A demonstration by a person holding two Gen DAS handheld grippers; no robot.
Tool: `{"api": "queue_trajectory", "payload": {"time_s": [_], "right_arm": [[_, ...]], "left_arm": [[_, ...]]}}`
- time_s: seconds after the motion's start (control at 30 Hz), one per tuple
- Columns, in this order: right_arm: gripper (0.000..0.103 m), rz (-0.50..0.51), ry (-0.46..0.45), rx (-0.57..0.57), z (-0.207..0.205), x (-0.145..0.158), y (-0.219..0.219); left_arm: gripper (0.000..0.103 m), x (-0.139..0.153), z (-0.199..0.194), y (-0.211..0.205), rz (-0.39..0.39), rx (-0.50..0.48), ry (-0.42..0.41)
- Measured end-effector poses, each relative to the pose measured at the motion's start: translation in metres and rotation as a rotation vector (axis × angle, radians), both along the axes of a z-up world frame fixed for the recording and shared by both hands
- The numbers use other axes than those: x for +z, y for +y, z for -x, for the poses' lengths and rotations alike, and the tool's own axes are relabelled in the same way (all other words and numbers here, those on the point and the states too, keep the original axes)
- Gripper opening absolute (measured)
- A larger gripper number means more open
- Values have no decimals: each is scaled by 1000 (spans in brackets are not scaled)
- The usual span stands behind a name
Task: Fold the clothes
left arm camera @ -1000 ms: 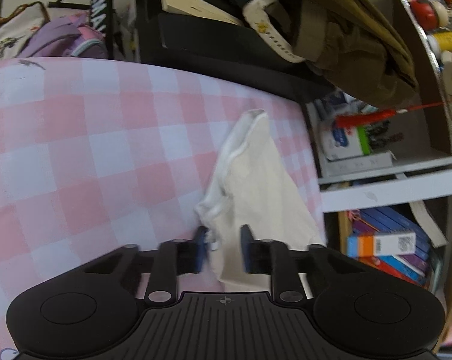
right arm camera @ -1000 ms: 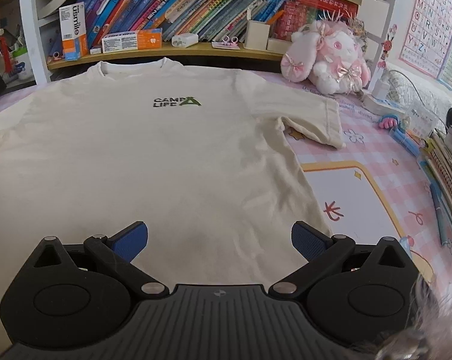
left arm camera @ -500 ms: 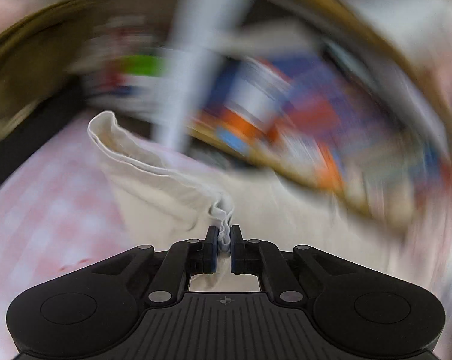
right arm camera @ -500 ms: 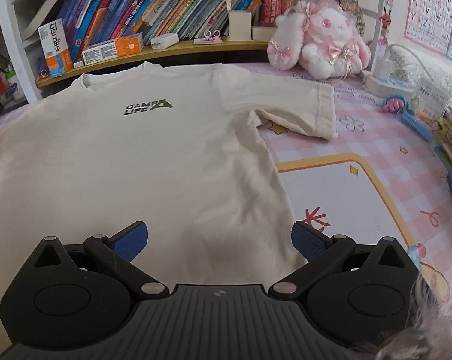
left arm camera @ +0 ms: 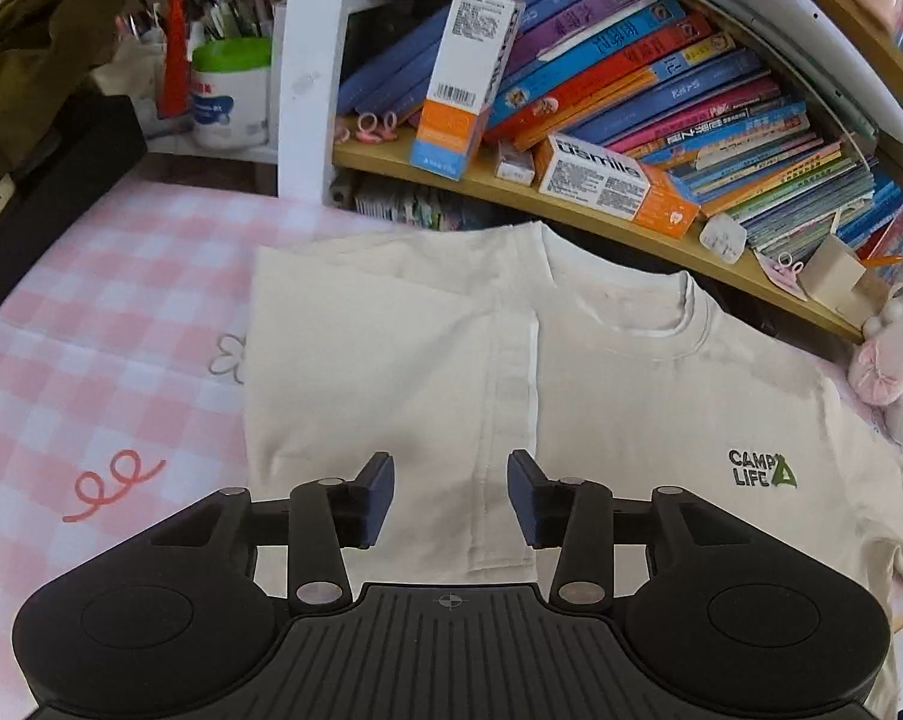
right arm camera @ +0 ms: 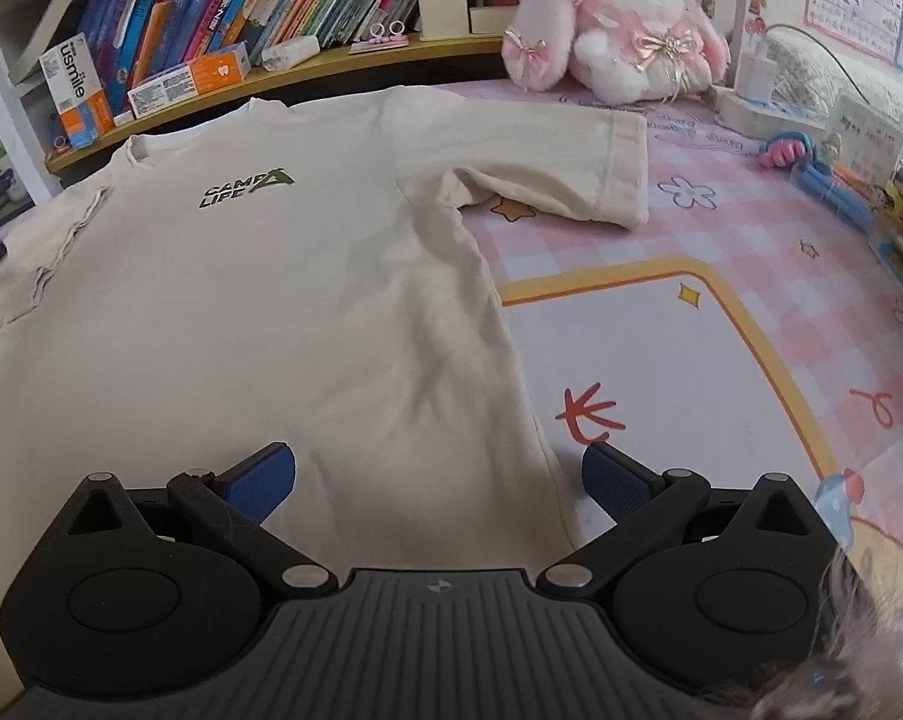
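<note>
A cream T-shirt (left arm camera: 619,396) with a "CAMP LIFE" print lies face up on the pink checked cloth. In the left wrist view its sleeve (left arm camera: 391,360) is folded inward over the chest, hem running down the middle. My left gripper (left arm camera: 449,495) hovers over that hem; its jaws are opening and nothing is pinched between them. In the right wrist view the T-shirt (right arm camera: 271,300) spreads flat, its other sleeve (right arm camera: 577,168) still stretched out to the right. My right gripper (right arm camera: 438,477) is open above the shirt's right side seam near the bottom edge.
A wooden shelf (left arm camera: 571,204) packed with books and boxes runs along the back. A pink plush rabbit (right arm camera: 619,42) sits at the far right. Pens and books (right arm camera: 871,204) line the right edge. An olive garment (left arm camera: 31,60) lies on a black case at left.
My left gripper carried the sleeve from the far side across onto the chest, rolled upright, then let it go and spread its jaws. My right gripper slid toward the shirt's right side seam.
</note>
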State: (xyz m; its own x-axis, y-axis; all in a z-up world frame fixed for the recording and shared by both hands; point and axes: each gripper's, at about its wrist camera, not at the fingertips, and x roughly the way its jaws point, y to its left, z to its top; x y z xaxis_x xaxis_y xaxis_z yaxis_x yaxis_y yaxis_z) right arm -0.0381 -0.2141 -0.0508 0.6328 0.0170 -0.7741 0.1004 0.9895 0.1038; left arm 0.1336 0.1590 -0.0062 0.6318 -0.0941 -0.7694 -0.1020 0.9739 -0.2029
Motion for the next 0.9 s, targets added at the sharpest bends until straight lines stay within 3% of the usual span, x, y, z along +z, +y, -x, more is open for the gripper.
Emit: {"api": "queue_trajectory", "payload": {"time_s": [0.13, 0.27, 0.57, 0.9], "right_arm": [[103, 11, 0, 15, -4, -1, 3], [103, 19, 8, 24, -5, -1, 3], [103, 12, 5, -22, -7, 1, -4], [103, 13, -23, -7, -8, 10, 0]], "left_arm": [[42, -23, -5, -22, -68, -51, 100], [46, -23, 7, -27, -84, -67, 81], [46, -4, 33, 0, 7, 6, 49], [55, -6, 83, -35, -36, -86, 61]]}}
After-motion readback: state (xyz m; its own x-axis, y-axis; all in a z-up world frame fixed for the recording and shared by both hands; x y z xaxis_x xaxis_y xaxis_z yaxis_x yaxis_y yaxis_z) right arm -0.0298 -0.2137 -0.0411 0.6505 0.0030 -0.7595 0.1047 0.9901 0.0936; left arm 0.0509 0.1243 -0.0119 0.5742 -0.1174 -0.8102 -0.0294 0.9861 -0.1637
